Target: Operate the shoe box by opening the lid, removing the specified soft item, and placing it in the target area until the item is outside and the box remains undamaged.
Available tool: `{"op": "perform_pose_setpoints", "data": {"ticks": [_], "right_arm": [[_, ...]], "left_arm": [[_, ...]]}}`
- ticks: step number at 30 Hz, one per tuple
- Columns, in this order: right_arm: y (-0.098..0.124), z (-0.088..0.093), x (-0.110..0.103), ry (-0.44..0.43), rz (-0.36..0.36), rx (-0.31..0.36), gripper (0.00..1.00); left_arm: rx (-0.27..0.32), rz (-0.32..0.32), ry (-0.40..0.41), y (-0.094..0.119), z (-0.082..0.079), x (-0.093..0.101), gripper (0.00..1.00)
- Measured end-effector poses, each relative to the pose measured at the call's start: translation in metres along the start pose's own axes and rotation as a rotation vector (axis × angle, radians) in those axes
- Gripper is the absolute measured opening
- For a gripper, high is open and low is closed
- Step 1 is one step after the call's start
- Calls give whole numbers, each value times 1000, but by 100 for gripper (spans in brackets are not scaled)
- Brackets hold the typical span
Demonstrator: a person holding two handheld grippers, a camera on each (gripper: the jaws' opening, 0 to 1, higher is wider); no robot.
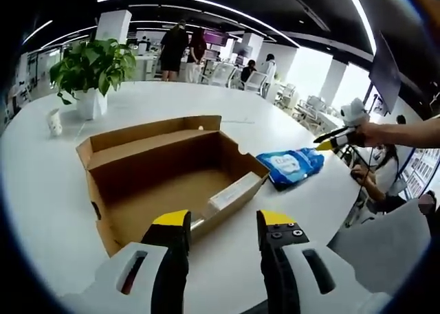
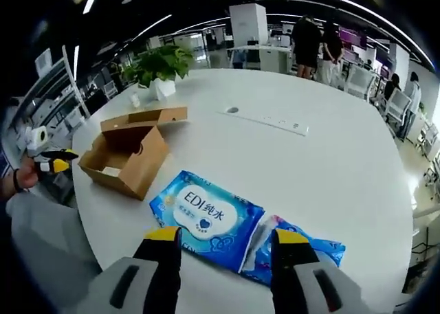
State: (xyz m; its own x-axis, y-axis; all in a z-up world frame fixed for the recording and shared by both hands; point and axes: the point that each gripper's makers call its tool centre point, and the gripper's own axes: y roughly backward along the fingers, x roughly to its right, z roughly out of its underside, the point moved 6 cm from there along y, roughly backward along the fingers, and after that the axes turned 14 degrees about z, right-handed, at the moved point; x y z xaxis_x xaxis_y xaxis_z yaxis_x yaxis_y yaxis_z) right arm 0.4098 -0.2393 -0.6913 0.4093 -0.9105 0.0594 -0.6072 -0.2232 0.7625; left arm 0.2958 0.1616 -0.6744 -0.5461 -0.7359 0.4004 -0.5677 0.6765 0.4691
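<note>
The brown cardboard shoe box (image 1: 172,180) stands open on the white tabletop (image 1: 48,211), its hinged lid (image 1: 155,139) folded back and upright, and a pale slip of paper (image 1: 234,190) lies against one inner wall. Just beside it, outside the box, the soft blue wipes pack (image 2: 206,218) with its white label lies flat on the tabletop.

You're working in a bright, evenly lit room: long ceiling light strips (image 1: 199,1) arc overhead and daylight pours through the windows (image 1: 323,70) at far right, blown out to white. The white table (image 2: 330,163) reflects softly, without hard glare. Shadows are faint, the deepest lying inside the open shoe box (image 1: 168,180). Both views stay sharp near the centre, while fisheye bending and slight blur grow towards the edges.
</note>
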Motion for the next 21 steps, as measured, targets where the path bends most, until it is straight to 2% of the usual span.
{"op": "perform_pose_setpoints", "data": {"ticks": [7,15,21], "right_arm": [[-4,-18,-30,14,-41,19,51],[-11,-35,-64,66,-81,21,51],[-17,-47,-89,117,-107,24,52]], "left_arm": [[5,11,0,0,-1,0,41],[-14,27,-23,-4,-1,3,44],[-7,37,-19,-4,-2,3,44]]}}
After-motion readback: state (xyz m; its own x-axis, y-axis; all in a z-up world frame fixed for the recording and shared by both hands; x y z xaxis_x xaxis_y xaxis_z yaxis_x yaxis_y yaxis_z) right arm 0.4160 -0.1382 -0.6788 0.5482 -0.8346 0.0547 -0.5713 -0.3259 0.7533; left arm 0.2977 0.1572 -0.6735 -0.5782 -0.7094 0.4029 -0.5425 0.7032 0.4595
